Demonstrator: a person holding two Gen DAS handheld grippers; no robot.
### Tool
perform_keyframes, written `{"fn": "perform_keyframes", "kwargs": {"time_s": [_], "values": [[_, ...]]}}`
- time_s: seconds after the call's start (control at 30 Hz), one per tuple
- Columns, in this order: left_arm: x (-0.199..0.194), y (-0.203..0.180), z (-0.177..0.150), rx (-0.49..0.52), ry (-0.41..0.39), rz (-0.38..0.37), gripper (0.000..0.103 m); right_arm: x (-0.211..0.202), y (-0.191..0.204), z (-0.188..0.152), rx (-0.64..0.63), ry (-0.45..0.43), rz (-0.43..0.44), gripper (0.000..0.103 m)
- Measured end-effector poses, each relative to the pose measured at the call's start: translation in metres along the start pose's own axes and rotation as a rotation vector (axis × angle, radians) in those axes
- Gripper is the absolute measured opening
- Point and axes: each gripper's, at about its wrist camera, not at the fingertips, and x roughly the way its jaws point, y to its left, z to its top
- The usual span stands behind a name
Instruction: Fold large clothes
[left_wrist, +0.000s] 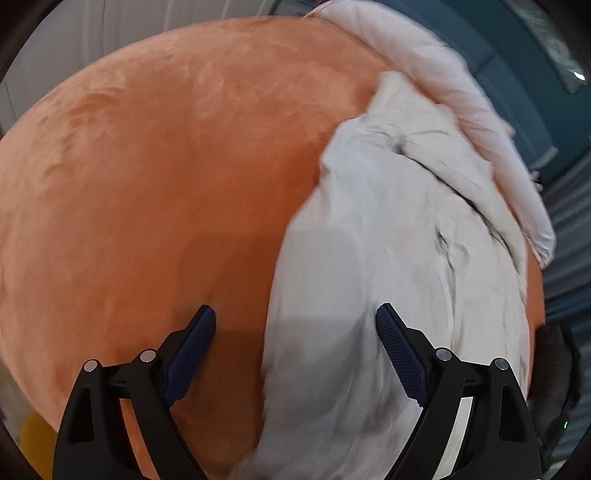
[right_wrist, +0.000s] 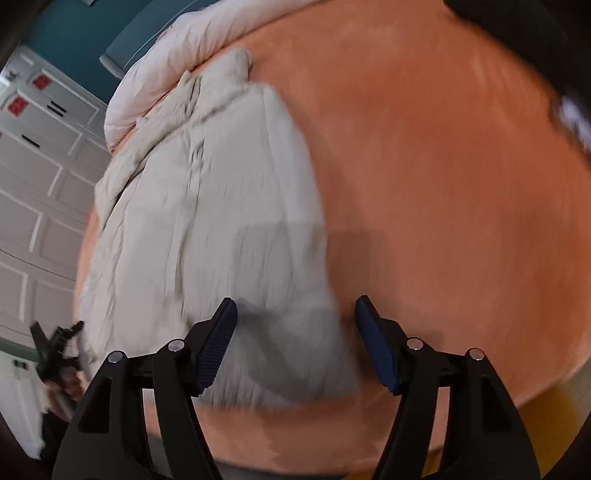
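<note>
Lying on an orange cover (left_wrist: 147, 192), the grey garment (left_wrist: 388, 258) fills the right half of the left wrist view and the left half of the right wrist view. It appears already doubled lengthwise into a long, narrow band with fairly straight side edges; this is a judgement from its shape, as motion blur hides the layers. Its far end, toward the top of both frames, is bunched and creased against a pale pink quilt (left_wrist: 443, 81). What seems left: smoothing that end and folding the band across its length into a compact stack.

Left gripper (left_wrist: 295, 332): fingers (left_wrist: 400, 354) spread wide, holding nothing. One finger hangs over the cover, the other over the garment, with the garment's near left edge between them; contact cannot be told.

Right gripper (right_wrist: 295, 325): fingers (right_wrist: 216, 347) likewise spread wide and empty. They straddle the garment's near right corner at lower centre of the frame, one over cloth, one over the cover. Shadows under them suggest that they hover close above; touching cannot be confirmed.

A grey panelled wall (right_wrist: 40, 192) occupies the left of the right wrist view.
</note>
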Motion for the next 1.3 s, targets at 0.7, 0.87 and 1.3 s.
{"fn": "perform_keyframes", "kwargs": {"time_s": [0.7,0.87,1.3], "values": [[-0.156,-0.009,-0.122,0.256,0.052,0.094,0.024,-0.102,0.027,-0.121,-0.22,0.12,-0.134,0.032],[-0.199,-0.058,-0.05,0.326,-0.245,0.036,0.057,-0.157,0.059,-0.036,-0.272,-0.216,-0.163,0.049],[0.04,-0.174,0.144,0.231,-0.227,-0.012,0.051,0.089,0.316,0.184,-0.534,-0.194,0.184,0.048]]}}
